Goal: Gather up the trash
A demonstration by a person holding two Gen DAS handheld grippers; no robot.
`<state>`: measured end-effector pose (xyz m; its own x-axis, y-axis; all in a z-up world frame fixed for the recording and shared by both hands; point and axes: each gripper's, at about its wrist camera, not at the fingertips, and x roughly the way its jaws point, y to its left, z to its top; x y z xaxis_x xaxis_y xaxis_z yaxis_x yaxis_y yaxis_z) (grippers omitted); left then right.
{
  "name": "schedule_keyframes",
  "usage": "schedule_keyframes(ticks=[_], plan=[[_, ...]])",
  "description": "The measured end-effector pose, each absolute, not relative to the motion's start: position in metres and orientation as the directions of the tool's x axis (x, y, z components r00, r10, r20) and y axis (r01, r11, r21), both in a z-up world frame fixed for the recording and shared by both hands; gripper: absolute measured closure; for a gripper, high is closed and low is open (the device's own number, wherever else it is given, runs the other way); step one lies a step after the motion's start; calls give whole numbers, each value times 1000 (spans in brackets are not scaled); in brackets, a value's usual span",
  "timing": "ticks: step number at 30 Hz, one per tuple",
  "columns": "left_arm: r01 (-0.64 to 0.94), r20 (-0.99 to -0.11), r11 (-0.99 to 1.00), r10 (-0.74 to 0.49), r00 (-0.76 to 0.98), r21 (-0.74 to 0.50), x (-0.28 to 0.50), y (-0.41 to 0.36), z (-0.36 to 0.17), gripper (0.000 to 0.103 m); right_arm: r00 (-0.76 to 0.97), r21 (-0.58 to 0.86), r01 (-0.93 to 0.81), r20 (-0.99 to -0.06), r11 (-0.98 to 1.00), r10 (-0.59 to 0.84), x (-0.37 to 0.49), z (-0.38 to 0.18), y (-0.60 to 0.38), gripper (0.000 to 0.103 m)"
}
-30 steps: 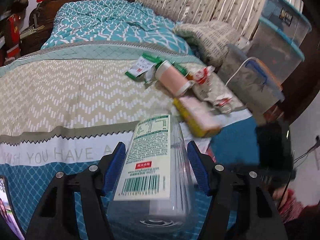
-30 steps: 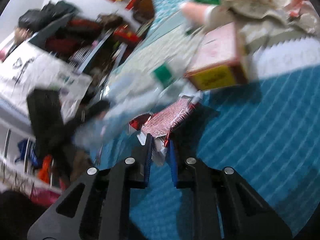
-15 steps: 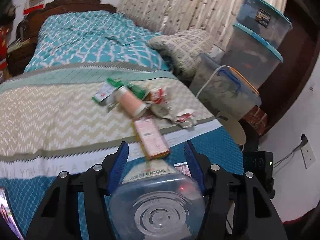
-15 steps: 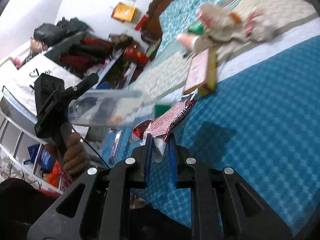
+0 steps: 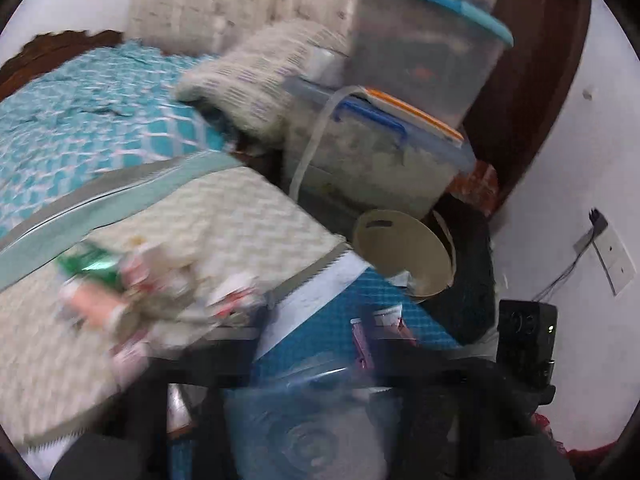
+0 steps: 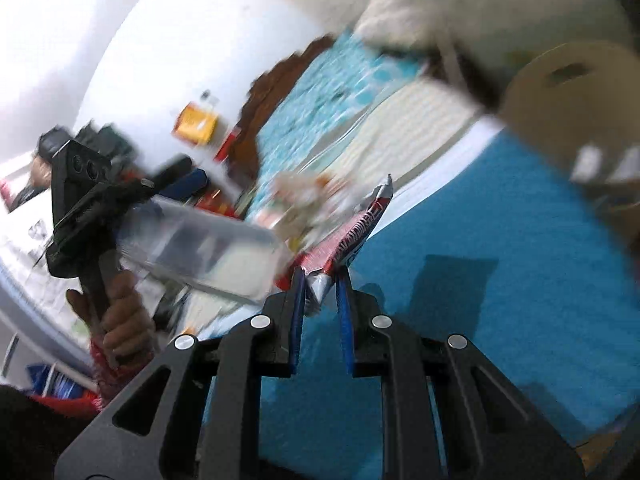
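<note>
— Bottle [image 6: 200, 248] first: how will it handle?

— Light and thin-walled, I'd judge. It is clear plastic, smooth, and likely to dent if squeezed hard. The left gripper [image 5: 312, 360] has it across the body. Its fingers have just been closing with the bottle between them, and from the right wrist it sticks out sideways, off the bed [image 6: 440, 280]. A hold around the middle of the body seems safest, since the ends would let it swing.

— And the right gripper [image 6: 320, 280]?

— Its fingers stand narrow and pinch one end of a red foil wrapper [image 6: 348, 236]. The rest pokes forward, free, above the blue bedspread. Foil like that weighs almost nothing, is limp and slick, and could slide out of a loose pinch, so a tight grip near the crumpled end suits it.

— Where does it all go?

— Presumably into the beige bin [image 5: 400, 240], which stands just beside the foot of the bed, its slotted rim tilted toward us.

— Counts?

— One bottle, one red wrapper and one bin. On the bed there is a pile of litter [image 5: 160, 288]: one pink tube [image 5: 96, 304], one green packet [image 5: 92, 264] and some crumpled wrappers too blurred to count. Two grippers, each loaded.
</note>
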<state>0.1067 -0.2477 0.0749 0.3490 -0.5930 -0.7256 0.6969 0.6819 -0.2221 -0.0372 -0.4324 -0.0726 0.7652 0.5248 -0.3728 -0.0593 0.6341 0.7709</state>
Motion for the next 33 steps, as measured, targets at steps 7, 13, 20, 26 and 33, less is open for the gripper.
schedule_keyframes(ticks=[7, 13, 20, 26, 33], plan=[[736, -772, 634, -583, 253, -238, 130, -332, 48, 100, 826, 776, 39, -380, 630, 416, -34, -79, -488, 84], [722, -789, 674, -525, 319, -156, 118, -312, 32, 60, 782, 781, 2, -391, 624, 486, -19, -96, -461, 85], [705, -821, 709, -400, 408, 5, 92, -249, 9, 16, 803, 775, 12, -384, 632, 456, -25, -90, -462, 85], [713, -905, 697, -350, 242, -79, 81, -254, -26, 11, 808, 774, 41, -397, 632, 434, -32, -91, -461, 85], [691, -934, 716, -306, 186, -97, 75, -279, -49, 12, 813, 710, 80, -452, 699, 366, -42, -85, -455, 82]])
